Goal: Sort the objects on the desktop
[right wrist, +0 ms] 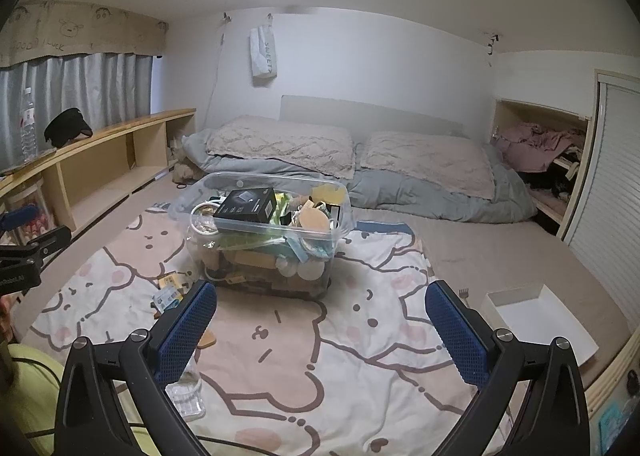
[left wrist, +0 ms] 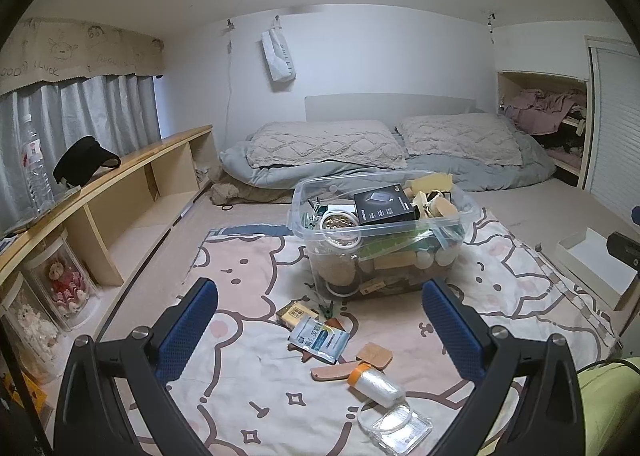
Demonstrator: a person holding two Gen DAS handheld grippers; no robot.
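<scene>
My left gripper point(left wrist: 320, 320) spread wide, holding nothing, above loose items near the bear-print blanket's point(left wrist: 248, 384) left edge, blue sachet point(left wrist: 320, 339), plastic-wrap roll point(left wrist: 376, 383), clear storage bin point(left wrist: 376, 232) heaped full mid-blanket, my right gripper point(right wrist: 321, 318) spread, empty, white tray point(right wrist: 540, 320) off the blanket's right edge.
</scene>
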